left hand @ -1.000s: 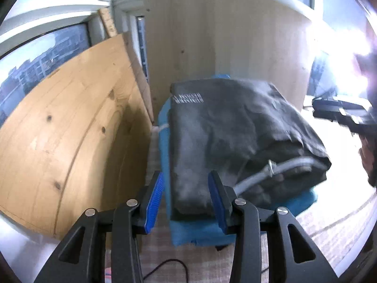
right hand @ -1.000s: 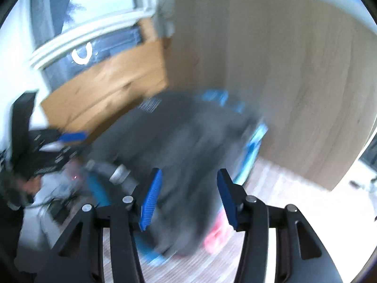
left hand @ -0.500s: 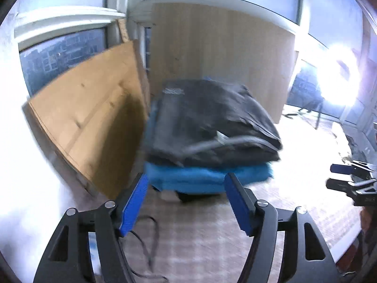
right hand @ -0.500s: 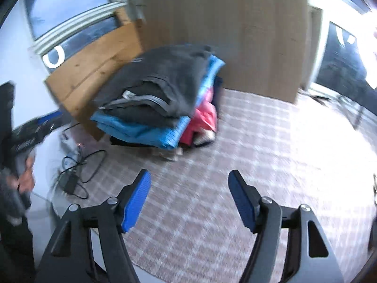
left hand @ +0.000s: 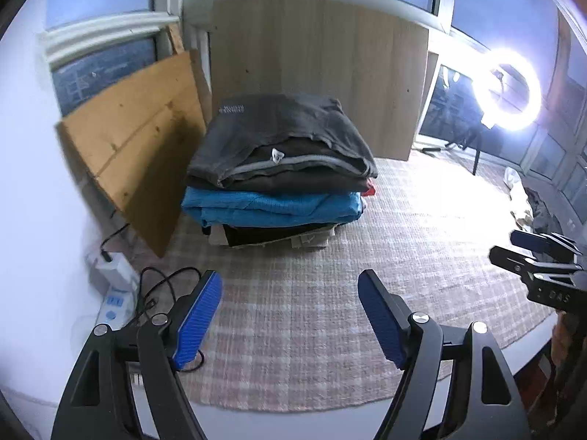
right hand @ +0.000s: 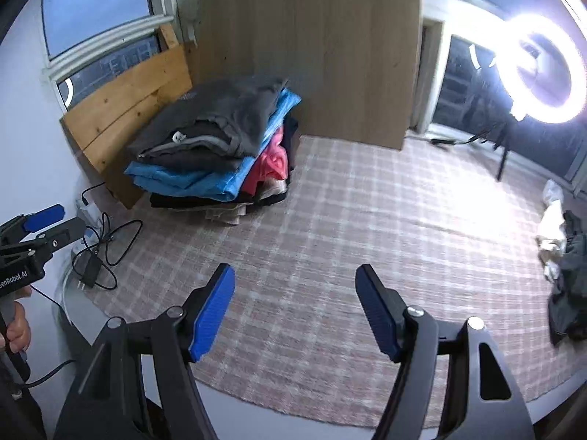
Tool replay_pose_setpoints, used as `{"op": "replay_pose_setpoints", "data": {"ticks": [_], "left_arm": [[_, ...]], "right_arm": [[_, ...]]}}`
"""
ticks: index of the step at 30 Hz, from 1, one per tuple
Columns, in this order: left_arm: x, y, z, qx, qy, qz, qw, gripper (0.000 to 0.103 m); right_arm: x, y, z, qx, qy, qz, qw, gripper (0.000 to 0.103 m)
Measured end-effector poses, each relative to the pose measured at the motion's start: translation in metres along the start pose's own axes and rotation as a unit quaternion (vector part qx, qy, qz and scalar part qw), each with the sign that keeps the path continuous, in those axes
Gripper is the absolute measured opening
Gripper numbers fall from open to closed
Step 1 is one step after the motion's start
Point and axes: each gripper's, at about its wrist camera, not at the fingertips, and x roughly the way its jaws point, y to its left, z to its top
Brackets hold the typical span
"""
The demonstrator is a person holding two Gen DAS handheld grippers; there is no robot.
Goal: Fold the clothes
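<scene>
A stack of folded clothes stands at the far left of the checked mat, a dark grey garment [left hand: 286, 135] [right hand: 220, 117] on top, a blue one [left hand: 271, 207] [right hand: 205, 179] under it and a pink one [right hand: 269, 165] lower at the side. My left gripper [left hand: 290, 275] hovers over the mat well short of the stack, its jaws opening with nothing between them. My right gripper [right hand: 294, 267] is open and empty too, over the middle of the mat. A loose heap of unfolded clothes [right hand: 565, 256] [left hand: 528, 205] lies at the right edge.
The checked mat [left hand: 330, 311] covers a white table whose front edge is close below the grippers. Wooden boards [left hand: 139, 139] lean behind the stack. A power strip with cables [left hand: 113, 293] lies at the left. A bright ring light [right hand: 539, 77] stands at the back right.
Both grippers have drawn back from the stack, which was close in front of the jaws and now sits far off. Both pairs of jaws stand wider than before.
</scene>
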Motion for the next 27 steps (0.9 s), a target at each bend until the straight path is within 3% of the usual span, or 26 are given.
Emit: {"op": "replay_pose_setpoints", "data": {"ticks": [7,18,27], "left_arm": [[-0.034,-0.039,-0.024,-0.022,0.005,0.019,0.9996,0.075],[-0.070,-0.090,-0.070,-0.028,0.014,0.036,0.9988,0.076],[-0.091,-0.104,-0.075,-0.026,0.004,0.035,0.9991,0.076]], "right_arm": [[-0.045,-0.026,-0.030,-0.014,-0.021,-0.029,0.999,0.067],[-0.092,-0.069,-0.085,-0.013,-0.042,-0.034,0.998,0.067],[-0.108,-0.085,-0.106,-0.006,-0.045,-0.030,0.999,0.067]]}}
